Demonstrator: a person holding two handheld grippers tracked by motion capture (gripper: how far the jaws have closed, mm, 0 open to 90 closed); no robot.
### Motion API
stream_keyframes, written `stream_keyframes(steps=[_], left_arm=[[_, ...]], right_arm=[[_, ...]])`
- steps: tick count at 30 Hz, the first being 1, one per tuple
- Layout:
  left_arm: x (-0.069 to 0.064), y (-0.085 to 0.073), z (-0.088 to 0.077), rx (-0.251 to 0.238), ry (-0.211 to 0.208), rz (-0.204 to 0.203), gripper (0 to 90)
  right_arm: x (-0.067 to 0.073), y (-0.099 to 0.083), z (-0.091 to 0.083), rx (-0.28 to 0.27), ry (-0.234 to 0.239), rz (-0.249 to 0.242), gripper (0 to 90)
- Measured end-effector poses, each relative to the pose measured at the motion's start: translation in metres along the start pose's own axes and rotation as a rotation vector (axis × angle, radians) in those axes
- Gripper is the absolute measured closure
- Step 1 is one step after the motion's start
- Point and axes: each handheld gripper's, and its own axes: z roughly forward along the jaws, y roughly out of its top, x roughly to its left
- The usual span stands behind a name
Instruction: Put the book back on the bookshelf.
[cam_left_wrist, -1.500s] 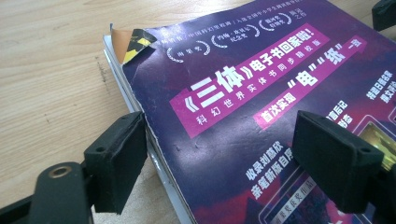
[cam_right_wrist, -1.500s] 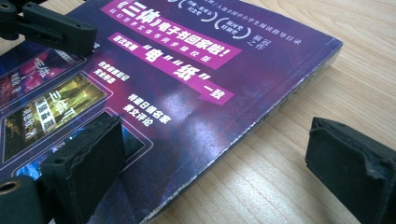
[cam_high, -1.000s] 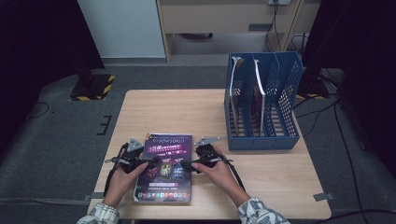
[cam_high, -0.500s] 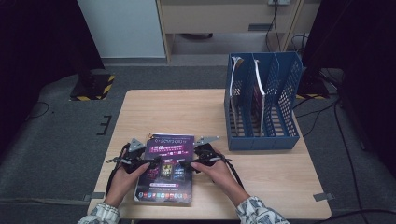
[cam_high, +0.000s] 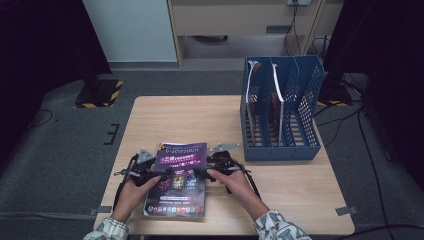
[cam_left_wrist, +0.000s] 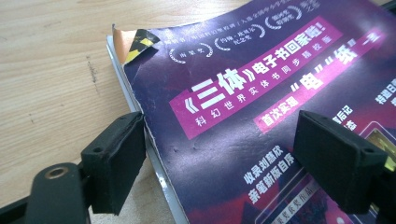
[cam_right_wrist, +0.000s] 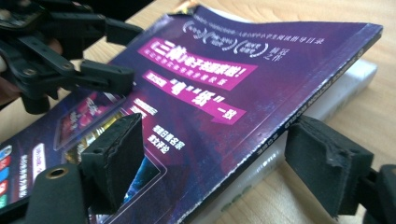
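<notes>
A purple magazine (cam_high: 182, 150) lies on top of a pale book near the table's front edge. My left gripper (cam_high: 154, 175) sits at its left edge. In the left gripper view the gripper (cam_left_wrist: 224, 158) is open: one jaw is at the cover's edge, the other over the magazine (cam_left_wrist: 243, 84). My right gripper (cam_high: 209, 167) is at the spine side. In the right gripper view the gripper (cam_right_wrist: 219, 163) has just been closing, but its pads stand apart. The magazine (cam_right_wrist: 224, 79) has its raised spine between them, above the pale book (cam_right_wrist: 343, 86).
A blue file rack (cam_high: 305, 100) with a few magazines upright in it stands at the table's (cam_high: 190, 117) right back. In the right gripper view the left gripper (cam_right_wrist: 119, 53) shows across the cover. A person's hands and patterned sleeves come in from the bottom.
</notes>
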Motion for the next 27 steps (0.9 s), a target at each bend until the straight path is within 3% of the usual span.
stream_keyframes(steps=[8, 14, 19, 27], left_arm=[[0.002, -0.003, 0.0, -0.01, -0.012, -0.029, 16.6], [0.001, -0.003, -0.001, -0.011, -0.003, -0.014, 16.6], [0.001, -0.003, -0.001, -0.01, -0.003, -0.014, 16.6], [0.0, -0.003, -0.001, -0.012, 0.001, -0.006, 16.5]], right_arm=[[0.008, 0.015, 0.002, -0.002, 0.037, -0.032, 20.9], [0.01, 0.018, 0.01, 0.018, 0.049, -0.042, 20.2], [0.018, 0.021, 0.015, 0.02, 0.07, -0.052, 18.5], [0.03, 0.018, 0.029, 0.068, 0.091, -0.074, 11.1]])
